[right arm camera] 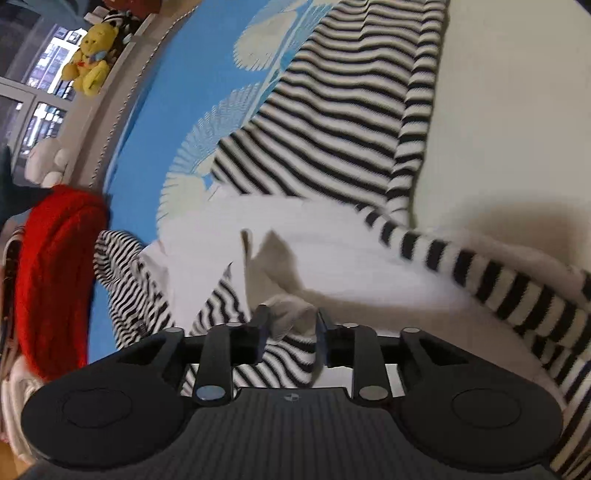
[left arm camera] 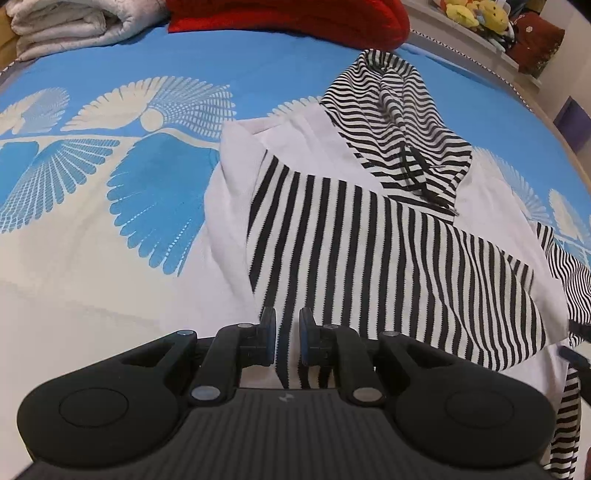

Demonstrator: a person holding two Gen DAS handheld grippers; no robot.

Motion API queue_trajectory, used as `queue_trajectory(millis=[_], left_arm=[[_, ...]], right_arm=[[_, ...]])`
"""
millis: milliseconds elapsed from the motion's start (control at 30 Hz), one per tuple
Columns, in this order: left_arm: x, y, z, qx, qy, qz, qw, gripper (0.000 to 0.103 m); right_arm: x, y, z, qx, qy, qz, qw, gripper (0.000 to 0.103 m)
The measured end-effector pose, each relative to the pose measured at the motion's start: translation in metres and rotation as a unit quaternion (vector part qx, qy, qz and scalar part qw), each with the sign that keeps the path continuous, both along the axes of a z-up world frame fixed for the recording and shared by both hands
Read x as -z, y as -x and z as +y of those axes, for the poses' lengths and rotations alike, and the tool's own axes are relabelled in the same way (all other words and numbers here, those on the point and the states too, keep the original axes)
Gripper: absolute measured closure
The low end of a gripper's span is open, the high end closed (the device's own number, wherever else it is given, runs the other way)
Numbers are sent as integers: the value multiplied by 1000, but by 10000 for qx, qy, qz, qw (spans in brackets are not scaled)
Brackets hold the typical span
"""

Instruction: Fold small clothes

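Note:
A small hoodie with a white body (left arm camera: 231, 206), a striped hood (left arm camera: 399, 122) and black-and-white striped sleeves lies on the bed. One striped sleeve (left arm camera: 369, 251) is laid across the body. My left gripper (left arm camera: 287, 330) is at that sleeve's near end, its narrow jaws shut on the striped cloth. In the right wrist view my right gripper (right arm camera: 291, 325) stands part open. A crumpled fold of white and striped cloth (right arm camera: 291, 317) sits loosely between its fingers. The hoodie's other striped sleeve (right arm camera: 480, 273) runs off to the right, and the hood (right arm camera: 122, 277) lies at the left.
The bed carries a blue and cream sheet (left arm camera: 147, 184) with a fan pattern. A red cushion (left arm camera: 288, 16) and a folded white quilt (left arm camera: 62, 26) lie at the far end. Plush toys (right arm camera: 92, 59) sit on a ledge beside the bed.

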State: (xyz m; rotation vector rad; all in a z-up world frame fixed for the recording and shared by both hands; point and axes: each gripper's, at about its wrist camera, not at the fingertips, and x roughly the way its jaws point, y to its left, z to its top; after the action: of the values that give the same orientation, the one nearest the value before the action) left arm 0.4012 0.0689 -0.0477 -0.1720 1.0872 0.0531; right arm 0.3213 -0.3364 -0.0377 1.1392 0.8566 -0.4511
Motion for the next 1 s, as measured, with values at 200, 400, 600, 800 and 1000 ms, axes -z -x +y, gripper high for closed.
queue_trajectory(millis=[200,400,600,800,1000], left_arm=[[-1,0,3,-1,31,3,10000,89],[16,-1,6,0,-30,262,9997,89],[27,2,22,-169,-103,512,9985,73],[9,6,20,-173,25,120,9998,74],[27,4,10,-37,-153,452,9989,74]], right_arm=[[-28,6,-10,589,984,-427,9925,68],[8,-16,3,-204,377,253,9988,57],[19,-22,1,-147,403,328,9985,77],[1,-23,-15,-88,727,-145,9972,100],[-20,-18,-18,112,1612,-67,9868,97]])
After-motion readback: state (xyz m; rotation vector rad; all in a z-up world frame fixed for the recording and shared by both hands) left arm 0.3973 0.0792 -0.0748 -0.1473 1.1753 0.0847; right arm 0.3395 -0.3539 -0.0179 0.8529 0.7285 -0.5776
